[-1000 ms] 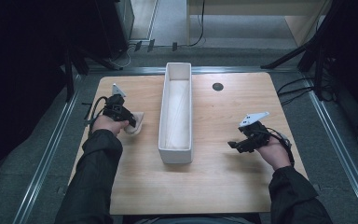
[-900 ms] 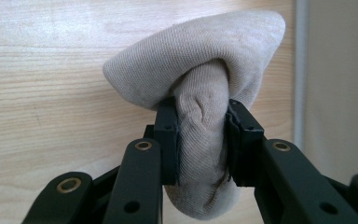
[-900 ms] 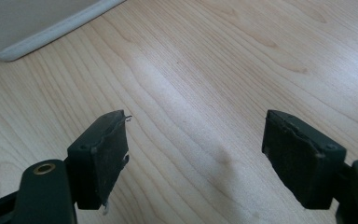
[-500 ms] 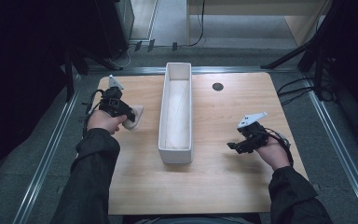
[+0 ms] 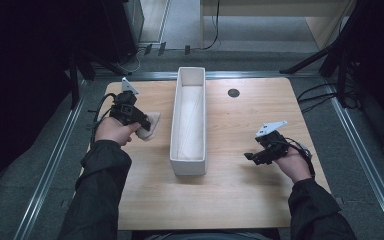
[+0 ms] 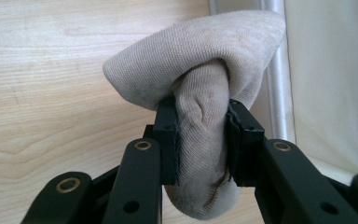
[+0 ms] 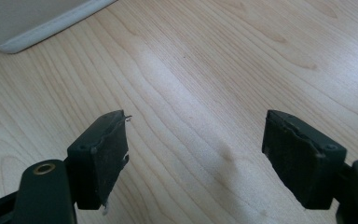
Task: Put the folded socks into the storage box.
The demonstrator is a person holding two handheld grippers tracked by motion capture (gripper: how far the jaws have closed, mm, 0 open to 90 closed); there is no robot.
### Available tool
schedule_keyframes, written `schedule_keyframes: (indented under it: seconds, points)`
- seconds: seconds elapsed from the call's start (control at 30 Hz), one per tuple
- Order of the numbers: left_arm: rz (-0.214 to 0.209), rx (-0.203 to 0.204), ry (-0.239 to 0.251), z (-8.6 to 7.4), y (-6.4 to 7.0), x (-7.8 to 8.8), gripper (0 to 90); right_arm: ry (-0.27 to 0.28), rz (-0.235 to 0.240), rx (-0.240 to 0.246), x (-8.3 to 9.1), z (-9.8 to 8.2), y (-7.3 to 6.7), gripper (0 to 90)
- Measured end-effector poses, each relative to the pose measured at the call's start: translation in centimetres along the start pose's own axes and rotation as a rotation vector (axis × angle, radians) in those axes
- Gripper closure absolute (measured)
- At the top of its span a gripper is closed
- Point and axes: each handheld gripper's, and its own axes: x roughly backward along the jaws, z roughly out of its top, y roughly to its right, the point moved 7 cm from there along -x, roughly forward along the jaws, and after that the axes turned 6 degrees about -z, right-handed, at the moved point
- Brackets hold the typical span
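The left gripper (image 6: 201, 140) is squeezing a soft beige knitted cloth that looks like a rolled sock (image 6: 205, 84), and the cloth is bunching up and bulging over the top of the two black jaws because they are pinching it in the middle. In the high view the left gripper (image 5: 141, 124) is sitting at the left side of the frame, and the beige sock (image 5: 150, 127) is hanging from it just beside the long white rectangular tray (image 5: 189, 162) that is lying down the middle of the light wooden table (image 5: 240, 195). The person is probably holding the sock tight like this so it is not slipping while it is being carried to the tray, which is looking empty inside. The right gripper (image 5: 254, 156) is waiting at the lower right of the frame, low over the bare wood, with its jaws spread wide and nothing between them (image 7: 193, 158), most likely keeping out of the way. A small black round hole (image 5: 233, 93) is sitting in the table at the upper middle of the frame. Compared with the earlier picture, the left hand is now higher up in the frame, and the sock is now clear of the wood. The right hand is staying where it was.
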Motion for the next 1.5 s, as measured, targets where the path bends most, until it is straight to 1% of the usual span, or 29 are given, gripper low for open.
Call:
schedule_keyframes:
  seconds: [0.07, 0.1, 0.13, 0.17, 0.2, 0.23, 0.27, 0.37, 0.4, 0.43, 0.47, 0.5, 0.53, 0.6, 0.63, 0.67, 0.7, 0.77, 0.83, 0.93, 1.0, 1.03, 1.07, 1.17, 1.2, 1.23, 1.3, 1.43, 1.5]
  points:
    - [0.000, 0.001, 0.003, 0.0, 0.2, 0.0, 68.7, -0.002, -0.001, 0.002, 0.0, 0.0, 0.0, 22.4]
    - [-0.012, 0.001, 0.008, -0.1, 0.5, 0.1, 68.7, -0.002, -0.001, 0.002, 0.0, 0.0, 0.0, 22.4]
    - [-0.007, -0.015, 0.008, -0.1, 1.2, 0.3, 68.6, -0.004, -0.002, 0.002, 0.0, 0.0, 0.0, 22.3]
    - [-0.012, -0.025, 0.009, -0.2, 1.7, 0.4, 68.6, -0.004, -0.001, 0.003, 0.0, 0.0, 0.0, 22.3]
    - [-0.012, -0.025, 0.009, -0.2, 1.7, 0.4, 68.6, -0.004, -0.001, 0.003, 0.0, 0.0, 0.0, 22.3]
    - [-0.010, -0.046, 0.009, -0.2, 2.6, 0.4, 68.6, -0.004, 0.000, 0.004, 0.0, 0.0, 0.0, 22.3]
    - [-0.010, -0.046, 0.009, -0.2, 2.6, 0.4, 68.6, -0.004, 0.000, 0.004, 0.0, 0.0, 0.0, 22.3]
    - [-0.007, -0.054, 0.019, -0.2, 3.8, 0.4, 68.5, 0.005, -0.002, -0.003, 0.1, 0.0, 0.2, 22.4]
    - [-0.011, -0.061, 0.014, -0.3, 4.1, 0.4, 68.5, 0.005, -0.002, -0.003, 0.1, 0.0, 0.2, 22.4]
    - [-0.013, -0.072, 0.007, -0.4, 4.8, 0.2, 68.5, 0.004, -0.003, -0.001, 0.1, 0.0, 0.2, 22.4]
    - [-0.013, -0.072, 0.007, -0.4, 4.8, 0.2, 68.4, 0.004, -0.003, -0.001, 0.1, 0.0, 0.2, 22.4]
    - [-0.026, -0.086, -0.004, -0.6, 5.5, 0.0, 68.4, 0.005, -0.004, 0.005, 0.1, 0.0, 0.1, 22.4]
    - [-0.028, -0.091, -0.005, -0.6, 5.9, -0.1, 68.3, 0.004, -0.001, 0.006, 0.1, 0.0, 0.1, 22.3]
    - [-0.025, -0.094, -0.008, -0.6, 6.1, -0.3, 68.2, 0.002, 0.003, 0.005, 0.0, 0.0, 0.1, 22.4]
    - [-0.004, -0.105, -0.010, -0.7, 6.5, -0.4, 68.1, -0.003, 0.000, 0.005, 0.1, -0.1, 0.1, 22.3]
    - [-0.004, -0.105, -0.010, -0.7, 6.5, -0.4, 67.9, -0.003, 0.000, 0.005, 0.1, -0.1, 0.1, 22.3]
    - [-0.022, -0.109, -0.002, -0.7, 7.2, -0.4, 67.9, -0.005, -0.002, -0.004, 0.1, -0.2, 0.3, 22.4]
    - [-0.024, -0.119, -0.005, -0.8, 7.7, -0.6, 67.9, -0.002, -0.003, -0.009, 0.1, -0.2, 0.4, 22.4]
    - [-0.021, -0.122, -0.011, -0.9, 7.9, -0.7, 67.9, -0.002, -0.003, -0.010, 0.1, -0.2, 0.4, 22.4]
    - [-0.023, -0.132, -0.010, -1.0, 8.6, -1.0, 67.8, -0.004, -0.001, -0.012, 0.1, -0.3, 0.3, 22.3]
    - [-0.016, -0.134, -0.011, -1.0, 8.9, -1.2, 67.7, -0.003, 0.003, -0.003, 0.1, -0.3, 0.2, 22.3]
    - [-0.020, -0.142, -0.012, -1.0, 9.1, -1.3, 67.7, -0.002, 0.004, -0.004, 0.1, -0.3, 0.2, 22.4]
    - [-0.024, -0.151, -0.018, -1.0, 9.4, -1.7, 67.7, -0.002, 0.005, -0.001, 0.1, -0.2, 0.1, 22.3]
    - [-0.018, -0.161, -0.020, -1.0, 9.6, -2.2, 67.5, -0.001, 0.008, -0.003, 0.2, -0.2, 0.0, 22.4]
    - [-0.023, -0.165, -0.017, -0.9, 9.7, -2.5, 66.9, -0.001, 0.008, -0.002, 0.2, -0.2, 0.0, 22.4]
    - [-0.036, -0.162, -0.019, -1.0, 9.8, -2.7, 66.9, -0.001, 0.008, -0.002, 0.2, -0.2, 0.0, 22.4]
    - [-0.033, -0.163, -0.016, -1.0, 9.8, -3.2, 67.0, -0.005, 0.006, -0.002, 0.1, -0.3, 0.0, 22.4]
    - [-0.043, -0.152, -0.036, -1.4, 9.9, -4.3, 67.2, -0.007, 0.005, -0.002, 0.1, -0.3, 0.0, 22.4]
    - [-0.048, -0.149, -0.031, -1.5, 10.0, -4.6, 67.2, -0.007, 0.005, -0.002, 0.1, -0.3, 0.0, 22.4]
